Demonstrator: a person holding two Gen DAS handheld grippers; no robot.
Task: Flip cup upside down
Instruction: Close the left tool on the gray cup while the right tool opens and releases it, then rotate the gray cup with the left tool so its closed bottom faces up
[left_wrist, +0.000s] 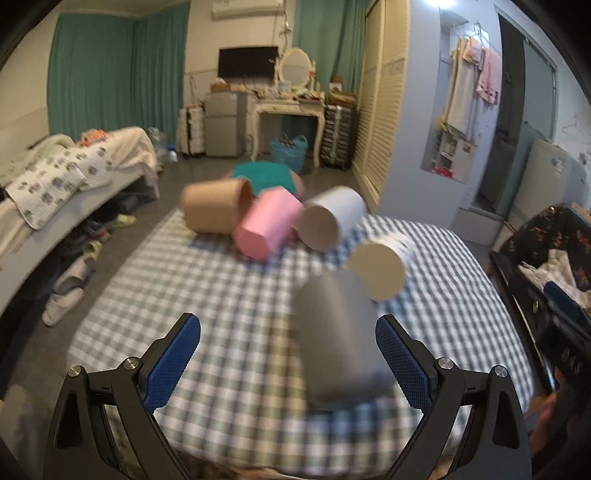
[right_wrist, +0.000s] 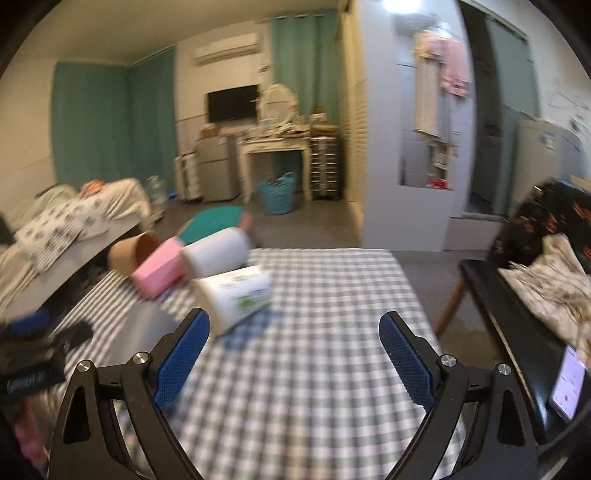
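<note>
Lying on its side on the checked tablecloth (left_wrist: 229, 295), the grey cup (left_wrist: 338, 339) points its long axis away from me, between my left gripper's (left_wrist: 288, 354) spread jaws. My right gripper (right_wrist: 294, 354) gapes empty beside the white printed cup (right_wrist: 236, 295).

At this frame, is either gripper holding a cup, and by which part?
Nothing is held. The left gripper is open, its fingers either side of the grey cylindrical cup lying on the checked tablecloth. The right gripper is open and holds nothing.

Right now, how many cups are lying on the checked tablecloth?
5, all on their sides: brown cup far left, pink cup beside it, light grey cup, white printed cup, dark grey cup nearest the left tongs.
</note>
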